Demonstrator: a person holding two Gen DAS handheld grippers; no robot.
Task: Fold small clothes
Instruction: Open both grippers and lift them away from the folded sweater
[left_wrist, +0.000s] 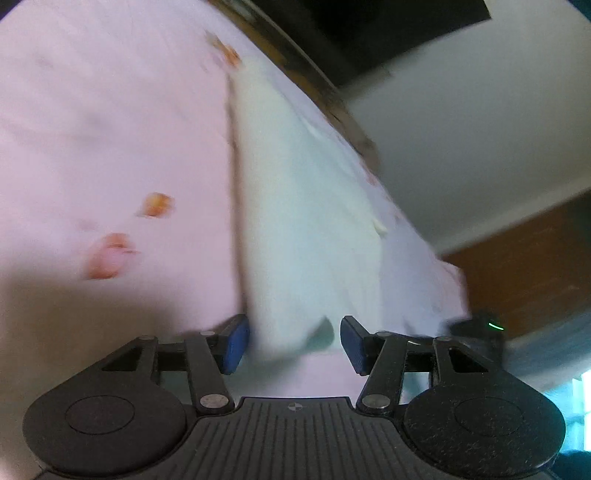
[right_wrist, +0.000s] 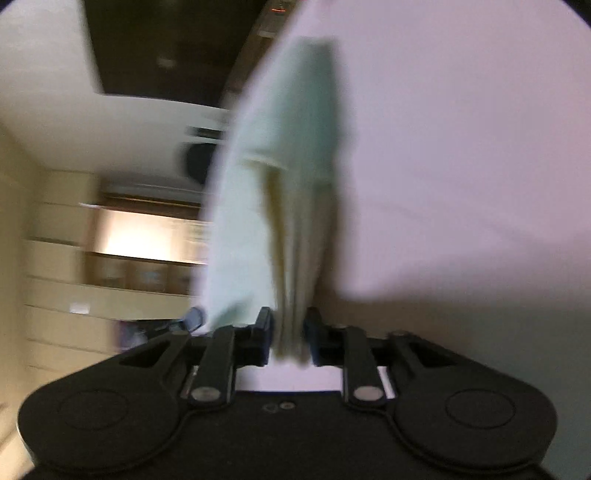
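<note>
Blue pads of my left gripper (left_wrist: 293, 343) stand wide apart, with a corner of the pale garment (left_wrist: 295, 221) drooping between them; one pad looks to touch the cloth edge at 9 o'clock, the other is clear of it, so I judge nothing is pinched on that side yet. Right gripper (right_wrist: 290, 341) is narrowed onto a bunched, pleated end of the same garment (right_wrist: 280, 221), cloth squeezed between both pads. My reading: the right side anchors one end so the piece can be drawn taut or lifted over, while the left waits open to take the near corner.

Garment lies on the pink sheet (left_wrist: 110, 129), running from 6 toward 12 o'clock in both views, near the edge of the bed. Both views are motion-blurred.

Count:
- garments: one
- grippers: two, one gaping, one clamped on cloth
- orange printed blotches on the sheet: three plain, one at 11 o'clock (left_wrist: 227, 55), two at 9 o'clock (left_wrist: 157, 205); fainter ones at the far edge too blurred to count.

Wooden bed frame (left_wrist: 314, 81) runs along the sheet's far edge.
</note>
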